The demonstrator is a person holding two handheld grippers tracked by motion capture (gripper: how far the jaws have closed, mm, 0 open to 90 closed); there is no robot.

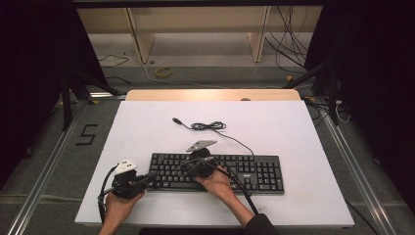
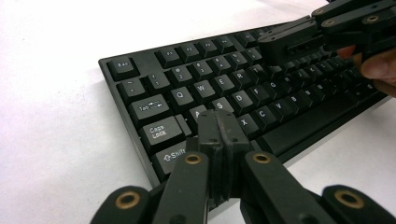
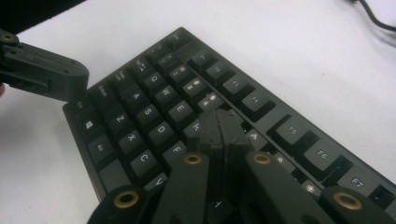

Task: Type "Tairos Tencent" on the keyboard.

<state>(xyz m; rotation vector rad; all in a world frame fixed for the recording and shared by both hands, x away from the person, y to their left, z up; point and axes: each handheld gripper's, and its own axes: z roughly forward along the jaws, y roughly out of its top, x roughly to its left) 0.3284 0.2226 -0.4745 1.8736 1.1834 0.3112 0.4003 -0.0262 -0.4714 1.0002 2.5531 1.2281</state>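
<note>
Hovering over a black keyboard (image 1: 215, 172) on the counter (image 1: 147, 127), left gripper (image 2: 219, 126) and right gripper (image 3: 223, 128) have fingers closed on nothing, narrowed like fingertips, apparently to press single keys.

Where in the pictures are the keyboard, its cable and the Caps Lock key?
keyboard (image 1: 254, 171), high view, on the keys right of the hands.
cable (image 1: 208, 126), high view, on the coiled part behind the keyboard.
Caps Lock key (image 2: 159, 132), left gripper view, on the key's top face.

White bench (image 1: 147, 127) on grey carpeted floor (image 1: 205, 73) (loose cables (image 1: 291, 44) trailing); wooden frame (image 1: 195, 22) behind, black drapes (image 1: 29, 73) either side.
</note>
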